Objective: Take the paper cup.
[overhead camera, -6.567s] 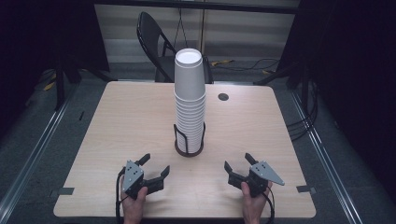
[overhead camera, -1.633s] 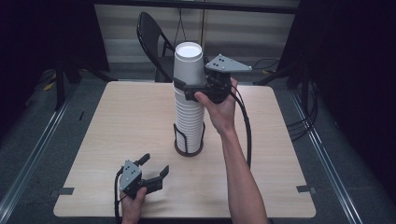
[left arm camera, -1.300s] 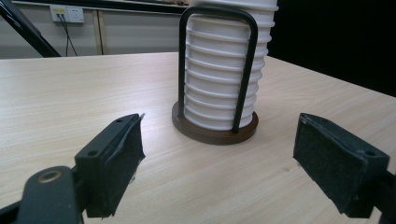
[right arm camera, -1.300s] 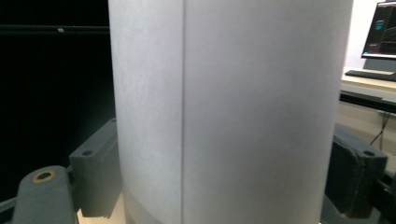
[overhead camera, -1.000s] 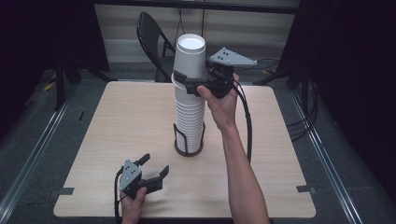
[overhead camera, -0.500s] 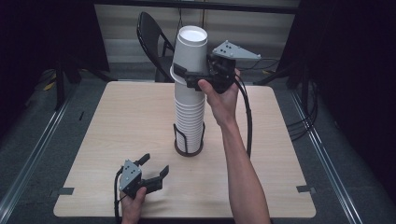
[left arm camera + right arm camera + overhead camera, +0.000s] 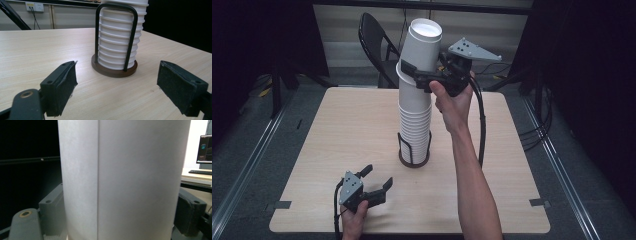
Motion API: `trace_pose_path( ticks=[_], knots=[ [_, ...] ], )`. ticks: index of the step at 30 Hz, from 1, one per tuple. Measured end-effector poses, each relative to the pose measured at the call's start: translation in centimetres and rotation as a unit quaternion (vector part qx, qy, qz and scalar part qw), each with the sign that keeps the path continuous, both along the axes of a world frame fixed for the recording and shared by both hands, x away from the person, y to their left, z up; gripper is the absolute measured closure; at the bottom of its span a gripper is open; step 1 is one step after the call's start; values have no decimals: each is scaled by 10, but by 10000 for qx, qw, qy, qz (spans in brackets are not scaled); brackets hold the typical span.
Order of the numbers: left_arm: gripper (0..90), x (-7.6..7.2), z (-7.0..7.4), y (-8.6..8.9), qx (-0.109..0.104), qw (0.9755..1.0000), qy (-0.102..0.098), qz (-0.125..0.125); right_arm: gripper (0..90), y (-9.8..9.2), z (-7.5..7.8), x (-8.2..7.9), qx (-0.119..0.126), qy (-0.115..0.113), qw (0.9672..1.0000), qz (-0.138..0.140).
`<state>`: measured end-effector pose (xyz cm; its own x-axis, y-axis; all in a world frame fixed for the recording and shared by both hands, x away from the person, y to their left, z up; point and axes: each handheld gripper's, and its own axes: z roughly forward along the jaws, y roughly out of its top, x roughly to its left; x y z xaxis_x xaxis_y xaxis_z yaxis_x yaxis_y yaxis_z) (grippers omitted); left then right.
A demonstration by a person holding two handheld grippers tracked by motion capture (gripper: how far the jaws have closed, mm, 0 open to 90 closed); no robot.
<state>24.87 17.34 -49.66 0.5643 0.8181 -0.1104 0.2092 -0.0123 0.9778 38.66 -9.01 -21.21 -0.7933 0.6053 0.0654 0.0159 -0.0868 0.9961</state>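
A tall stack of white paper cups [image 7: 414, 117] stands in a black wire holder with a brown base [image 7: 414, 159] at the middle of the table. My right gripper [image 7: 419, 66] is raised to the stack's top and is shut on the uppermost cup [image 7: 424, 45], which is lifted partly out and leans right. In the right gripper view this cup [image 7: 125, 180] sits between the jaws. My left gripper [image 7: 378, 175] rests open near the table's front left. The left gripper view has the stack [image 7: 117, 37] and holder [image 7: 113, 71] beyond its spread jaws.
The light wooden table [image 7: 337, 125] has bare room on both sides of the holder. A black folding chair [image 7: 374, 37] stands behind the far edge. Metal floor rails run along both sides. A monitor [image 7: 205, 145] glows at the right of the right gripper view.
The right gripper left the table's front edge, closed on the top cup, and has raised it steadily out of the stack. The left gripper has not moved.
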Motion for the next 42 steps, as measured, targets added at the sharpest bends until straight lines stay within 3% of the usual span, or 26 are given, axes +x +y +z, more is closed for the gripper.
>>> trace_pose_path(
  ticks=[4, 17, 25, 35, 42],
  knots=[
    [158, 0, 0, 0, -9, 10000, 2, -10, 149, -5, 2, -2, 180, -22, 9998, 3],
    [158, 0, 0, 0, 13, 10000, 2, 1, 153, -19, 5, -11, 308, -39, 9995, -77],
    [158, 0, 0, -1, 38, 10000, -11, 8, 154, -35, 3, -18, 290, 67, 9994, -181],
    [159, -1, 0, -2, 90, 9999, -64, -35, 154, -54, 1, -33, 311, 3, 9991, -289],
    [159, 0, 0, -1, 47, 9999, -30, -116, 154, -72, -14, -38, 323, 312, 9971, -607]
  ],
)
